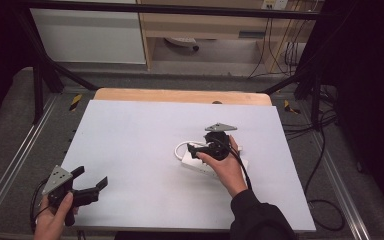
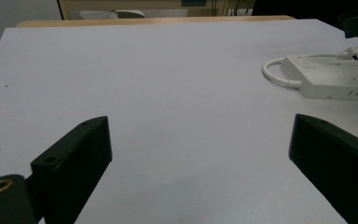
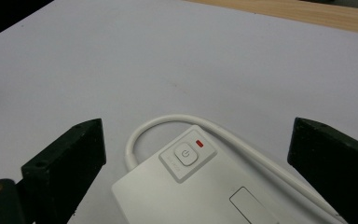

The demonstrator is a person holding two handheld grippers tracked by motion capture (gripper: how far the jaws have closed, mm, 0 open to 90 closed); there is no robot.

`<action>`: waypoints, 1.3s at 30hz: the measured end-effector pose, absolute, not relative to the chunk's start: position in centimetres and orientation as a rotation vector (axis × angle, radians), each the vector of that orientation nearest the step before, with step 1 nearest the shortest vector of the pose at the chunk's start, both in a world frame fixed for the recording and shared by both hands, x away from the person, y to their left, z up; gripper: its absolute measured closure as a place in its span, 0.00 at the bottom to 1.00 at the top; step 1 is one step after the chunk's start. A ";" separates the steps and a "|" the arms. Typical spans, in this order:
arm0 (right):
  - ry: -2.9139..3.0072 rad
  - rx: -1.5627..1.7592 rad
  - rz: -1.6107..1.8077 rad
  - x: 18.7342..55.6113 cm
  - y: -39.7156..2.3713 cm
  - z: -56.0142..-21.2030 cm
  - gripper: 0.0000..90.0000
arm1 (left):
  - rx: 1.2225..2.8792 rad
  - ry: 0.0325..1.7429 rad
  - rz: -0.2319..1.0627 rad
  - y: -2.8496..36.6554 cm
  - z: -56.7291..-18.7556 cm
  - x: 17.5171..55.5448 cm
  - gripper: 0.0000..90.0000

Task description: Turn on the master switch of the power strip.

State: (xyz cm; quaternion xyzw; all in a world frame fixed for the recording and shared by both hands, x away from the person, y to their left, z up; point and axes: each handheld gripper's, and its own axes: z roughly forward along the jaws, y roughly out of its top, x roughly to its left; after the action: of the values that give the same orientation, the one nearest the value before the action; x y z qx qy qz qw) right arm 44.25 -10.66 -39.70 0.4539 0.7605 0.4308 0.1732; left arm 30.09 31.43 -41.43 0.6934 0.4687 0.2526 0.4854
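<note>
R gripper (image 3: 196,154) hanging over white power strip (image 3: 186,191) w/ jaws standing wide apart; power button (image 3: 185,155) & red indicator light (image 3: 198,143) sitting btwn them, white cord (image 3: 168,120) looping round

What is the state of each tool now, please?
Left tool: open, holding nothing.
Right tool: open above the power strip, not gripping it.
</note>
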 end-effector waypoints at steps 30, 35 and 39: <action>2.101 1.254 1.298 42.3 -14.3 -37.4 0.05 | 1.691 1.137 0.618 31.3 -41.4 30.1 0.06; 2.084 1.253 1.294 42.0 -15.3 -37.3 0.05 | 1.693 1.136 0.621 31.3 -41.4 30.0 0.06; 2.061 1.251 1.300 41.8 -16.0 -37.3 0.05 | 1.692 1.138 0.620 31.3 -41.4 30.0 0.06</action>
State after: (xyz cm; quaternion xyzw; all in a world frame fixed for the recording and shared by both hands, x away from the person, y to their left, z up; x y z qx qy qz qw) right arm 41.76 -16.00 -37.26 0.4475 0.7373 0.4650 0.1998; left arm 30.04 31.31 -41.43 0.6948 0.4672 0.2546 0.4839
